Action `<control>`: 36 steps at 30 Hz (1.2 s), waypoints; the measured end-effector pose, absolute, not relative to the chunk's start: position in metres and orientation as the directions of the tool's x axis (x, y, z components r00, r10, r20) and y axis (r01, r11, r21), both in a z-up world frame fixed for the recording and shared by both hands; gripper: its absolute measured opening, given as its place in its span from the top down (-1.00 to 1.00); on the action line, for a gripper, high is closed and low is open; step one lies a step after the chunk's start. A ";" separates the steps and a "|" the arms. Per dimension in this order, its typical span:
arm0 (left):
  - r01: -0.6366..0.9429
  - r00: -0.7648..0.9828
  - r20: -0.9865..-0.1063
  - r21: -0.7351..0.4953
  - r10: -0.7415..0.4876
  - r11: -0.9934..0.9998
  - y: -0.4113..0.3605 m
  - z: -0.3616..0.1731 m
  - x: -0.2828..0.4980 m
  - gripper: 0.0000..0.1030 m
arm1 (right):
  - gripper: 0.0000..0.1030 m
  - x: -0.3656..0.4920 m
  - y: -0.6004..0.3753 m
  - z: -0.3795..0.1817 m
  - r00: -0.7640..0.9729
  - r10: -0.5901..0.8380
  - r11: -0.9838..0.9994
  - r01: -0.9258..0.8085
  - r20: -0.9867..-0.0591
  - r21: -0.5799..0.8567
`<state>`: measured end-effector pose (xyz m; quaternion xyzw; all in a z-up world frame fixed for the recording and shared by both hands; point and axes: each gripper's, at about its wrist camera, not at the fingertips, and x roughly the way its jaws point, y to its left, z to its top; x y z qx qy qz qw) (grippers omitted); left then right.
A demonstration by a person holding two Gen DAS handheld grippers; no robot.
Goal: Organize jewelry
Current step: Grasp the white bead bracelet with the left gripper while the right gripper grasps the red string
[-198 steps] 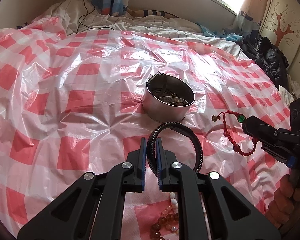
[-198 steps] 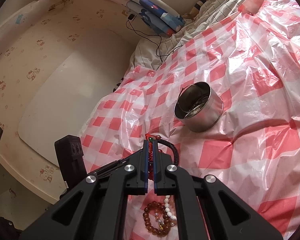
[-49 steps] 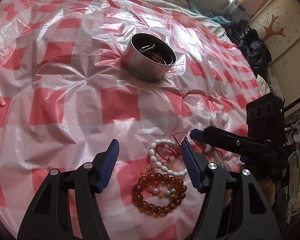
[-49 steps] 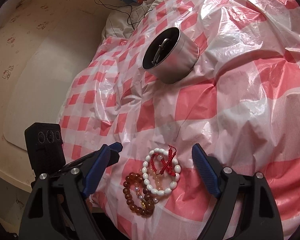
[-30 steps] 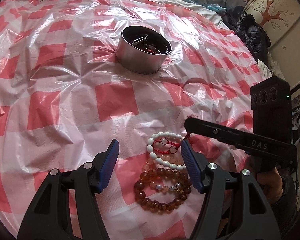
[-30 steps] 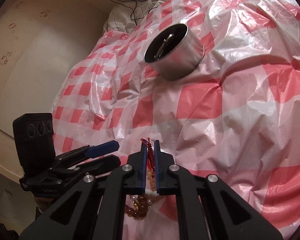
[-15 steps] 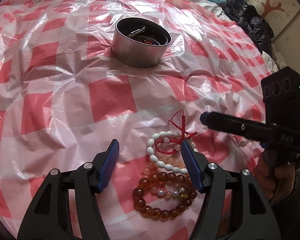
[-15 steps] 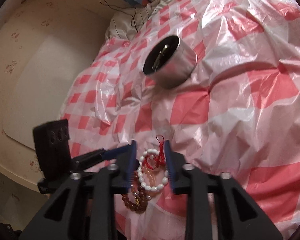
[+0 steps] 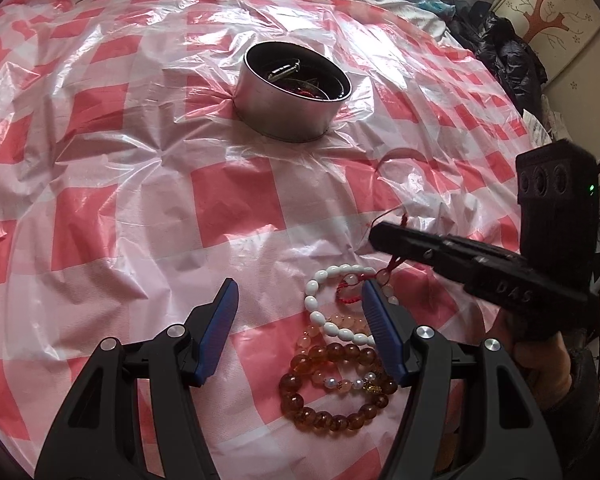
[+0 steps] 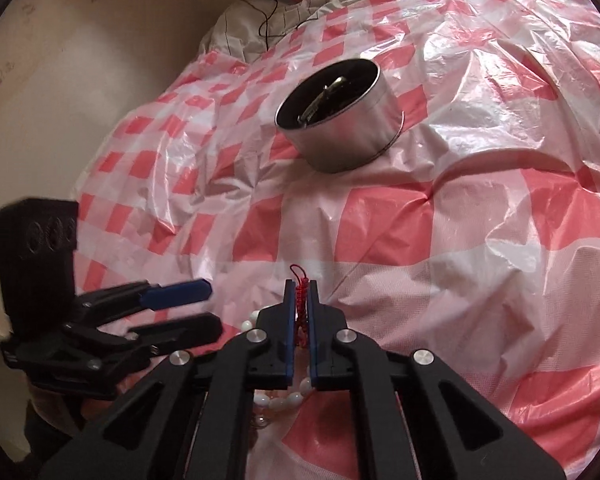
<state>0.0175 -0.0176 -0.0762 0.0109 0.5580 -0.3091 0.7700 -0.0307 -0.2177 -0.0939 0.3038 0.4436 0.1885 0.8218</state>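
From the left wrist, the left tongs point(image 9: 298, 312) are being held wide open over the beaded bracelets point(image 9: 336, 364) on the checked sheet point(image 9: 236, 208), nothing gripped. From the right wrist, the red cord bracelet point(image 10: 301, 300) is being pinched by the closed right tongs point(image 10: 300, 304), the metal tin point(image 10: 342, 120) being seen well beyond

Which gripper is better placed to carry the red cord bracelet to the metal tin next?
Right. The right gripper is shut on the red cord bracelet; the left gripper is open, empty.
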 end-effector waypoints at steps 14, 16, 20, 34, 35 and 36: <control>0.582 0.253 -0.916 -0.114 -0.312 0.805 -0.062 -0.090 0.006 0.83 | 0.88 -0.036 -0.253 -0.071 0.624 0.630 0.616 -0.039 -0.462 0.787; 0.588 0.254 -0.911 -0.122 -0.326 0.800 -0.060 -0.086 0.007 0.87 | 0.88 -0.037 -0.254 -0.070 0.626 0.630 0.613 -0.039 -0.459 0.789; 0.583 0.270 -0.879 -0.176 -0.393 0.793 -0.052 -0.069 0.008 0.87 | 0.88 -0.038 -0.256 -0.067 0.633 0.634 0.598 -0.038 -0.444 0.800; 0.503 0.436 -0.771 -0.220 -0.465 0.836 -0.034 -0.016 0.020 0.87 | 0.88 -0.040 -0.259 -0.038 0.682 0.639 0.551 -0.084 -0.355 0.830; 0.497 0.447 -0.765 -0.220 -0.464 0.840 -0.034 -0.014 0.022 0.87 | 0.88 -0.040 -0.259 -0.034 0.688 0.636 0.552 -0.090 -0.348 0.829; 0.490 0.461 -0.760 -0.212 -0.458 0.846 -0.034 -0.012 0.023 0.87 | 0.88 -0.040 -0.260 -0.031 0.692 0.635 0.552 -0.095 -0.343 0.829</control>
